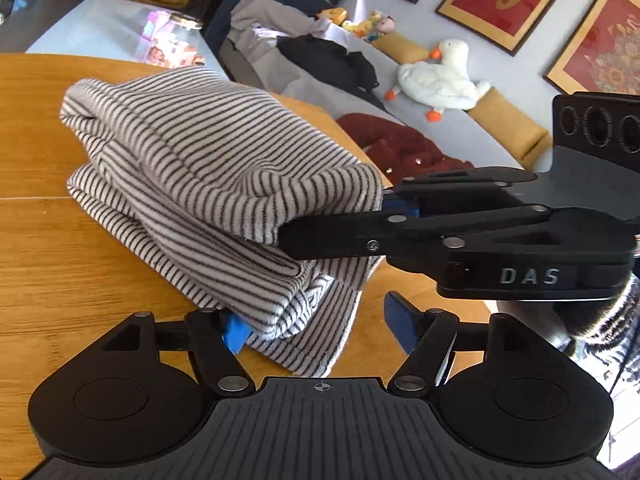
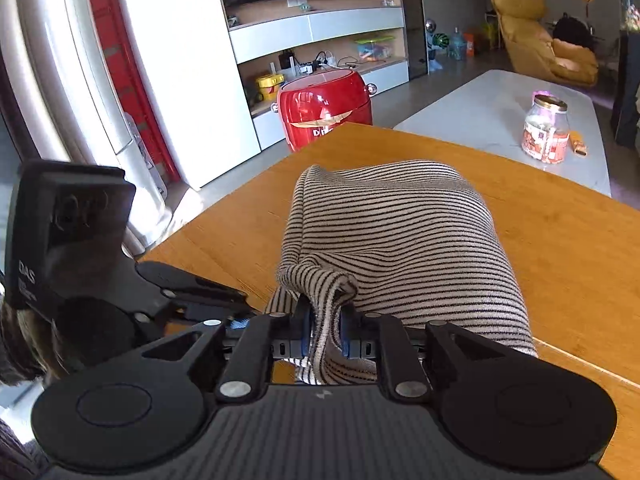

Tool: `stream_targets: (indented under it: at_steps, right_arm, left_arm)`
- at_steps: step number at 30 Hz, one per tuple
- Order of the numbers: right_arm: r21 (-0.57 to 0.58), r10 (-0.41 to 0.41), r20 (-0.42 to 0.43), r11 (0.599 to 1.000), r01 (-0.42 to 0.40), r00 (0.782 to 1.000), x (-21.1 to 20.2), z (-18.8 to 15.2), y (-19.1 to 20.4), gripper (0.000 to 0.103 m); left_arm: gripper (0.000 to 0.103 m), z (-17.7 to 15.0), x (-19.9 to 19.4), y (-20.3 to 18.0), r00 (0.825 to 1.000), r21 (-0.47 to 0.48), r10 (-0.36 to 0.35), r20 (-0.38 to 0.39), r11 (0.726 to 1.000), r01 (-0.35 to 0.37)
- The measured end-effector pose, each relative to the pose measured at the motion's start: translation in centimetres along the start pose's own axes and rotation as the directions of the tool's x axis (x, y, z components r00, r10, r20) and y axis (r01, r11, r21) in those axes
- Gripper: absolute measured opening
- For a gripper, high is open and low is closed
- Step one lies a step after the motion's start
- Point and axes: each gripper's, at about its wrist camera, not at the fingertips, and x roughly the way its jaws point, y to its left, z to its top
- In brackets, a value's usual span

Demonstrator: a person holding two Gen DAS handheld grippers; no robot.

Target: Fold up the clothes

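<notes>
The striped top sits bunched in a folded heap on the wooden table, filling the middle of both views. The right claw is pinched tight on a gathered edge of the fabric at the bottom centre of its own view, and it reaches in from the right side of the left camera's frame. The left claw is spread wide open at the bottom of its view, gripping nothing, with the lowest corner of the top lying between its blue pads.
</notes>
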Motion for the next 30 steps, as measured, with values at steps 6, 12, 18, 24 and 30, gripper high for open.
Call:
stream_targets:
  at_steps: [6,12,18,24,30]
  right_arm:
    - [-0.364,-0.146,0.102,0.915,0.174,0.984,-0.3,-2.8,5.7,0.053]
    - [-0.535,-0.230,0.209,0.787,0.308,0.950,1.9,-5.1,8.1,0.074]
    - [-0.517,-0.247,0.293,0.772,0.371,0.923,1.7,-4.0,8.0,0.033]
    - [-0.649,-0.296,0.281,0.642,0.408,0.913,0.2,-4.4,7.8,0.024]
    - [-0.762,-0.296,0.268,0.518,0.389,0.917,3.9,-8.0,10.9,0.027]
  left_arm:
    - [0.093,-0.6,-4.2,1.8,0.994,-0.019,0.108,0.018,0.994,-0.108]
    - [0.095,0.2,-8.8,4.9,0.971,-0.161,0.210,0.111,0.968,-0.191]
    - [0.095,1.1,-10.6,6.1,0.952,-0.232,0.258,0.166,0.948,-0.217]
    - [0.095,1.3,-10.9,6.4,0.947,-0.249,0.273,0.169,0.942,-0.227]
    - [0.095,5.3,-9.9,3.6,0.956,-0.162,0.138,0.259,0.982,-0.098]
